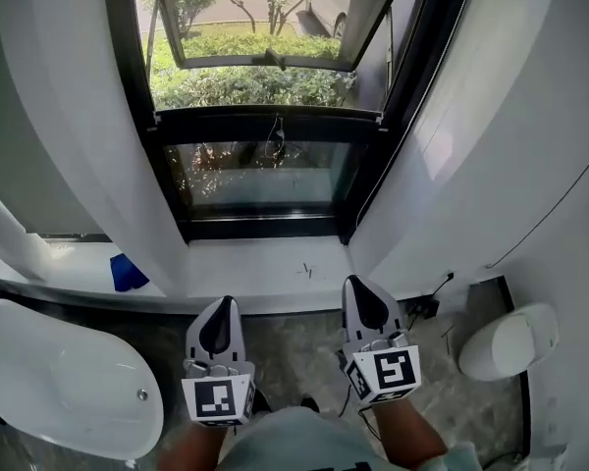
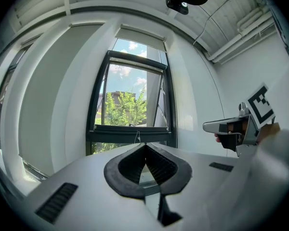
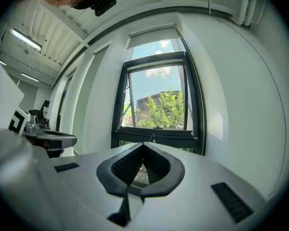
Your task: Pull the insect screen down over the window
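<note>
Well, from the head view, both grippers were held low in front of the person, side by side and apart. The left gripper and the right gripper pointed toward the white sill without touching it. Beyond the sill stood the black-framed window, its upper sash swung outward over greenery, with a thin cord hanging at the crossbar. A white bathtub lay at the lower left.

From the left gripper view, that gripper's dark pads met at the tips with nothing between them. The window was well ahead and the right gripper was off to the side.

From the right gripper view, its jaws were likewise closed on nothing, facing the same window.

The insect screen could not be made out in any view; whether mesh covered the opening I could not tell.
</note>
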`<state>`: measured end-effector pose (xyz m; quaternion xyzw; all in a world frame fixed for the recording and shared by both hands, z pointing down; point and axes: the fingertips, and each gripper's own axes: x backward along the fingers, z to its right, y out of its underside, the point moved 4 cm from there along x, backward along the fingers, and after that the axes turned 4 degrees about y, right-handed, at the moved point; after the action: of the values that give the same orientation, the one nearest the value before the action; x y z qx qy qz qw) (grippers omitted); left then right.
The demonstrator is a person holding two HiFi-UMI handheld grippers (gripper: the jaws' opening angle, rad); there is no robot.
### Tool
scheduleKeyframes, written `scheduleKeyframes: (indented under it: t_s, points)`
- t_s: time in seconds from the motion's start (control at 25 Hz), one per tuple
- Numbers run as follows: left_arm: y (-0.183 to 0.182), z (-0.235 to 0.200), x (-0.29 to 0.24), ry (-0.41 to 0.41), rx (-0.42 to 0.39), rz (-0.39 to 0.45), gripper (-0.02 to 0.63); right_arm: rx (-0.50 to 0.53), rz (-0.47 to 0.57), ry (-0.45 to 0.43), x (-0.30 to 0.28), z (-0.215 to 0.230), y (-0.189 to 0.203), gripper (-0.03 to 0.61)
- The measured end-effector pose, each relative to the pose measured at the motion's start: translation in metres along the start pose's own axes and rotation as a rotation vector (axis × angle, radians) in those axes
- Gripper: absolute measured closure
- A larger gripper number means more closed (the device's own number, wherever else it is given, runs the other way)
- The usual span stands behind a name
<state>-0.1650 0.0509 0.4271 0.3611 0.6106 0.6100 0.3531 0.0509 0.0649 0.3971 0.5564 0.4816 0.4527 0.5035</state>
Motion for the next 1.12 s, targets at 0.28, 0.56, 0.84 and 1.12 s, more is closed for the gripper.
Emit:
scheduleKeyframes:
  t_s: [0.28,0.56,0.84,1.12]
  points:
    - [0.005,0.068,0.033,-0.028,0.020,0.004,0.600,-0.032,-0.028,-0.060,0.061,0.025,0.024,0.572]
    - [0.030,0.121,0.071,-0.088,0.037,-0.029,0.600,-0.061,-0.047,-0.109,0.114,0.034,0.051,0.572]
    - [0.060,0.148,0.092,-0.137,0.043,-0.061,0.601,-0.060,-0.095,-0.123,0.146,0.044,0.081,0.574]
    - [0.062,0.161,0.096,-0.163,0.041,-0.054,0.601,-0.061,-0.095,-0.136,0.154,0.050,0.088,0.575]
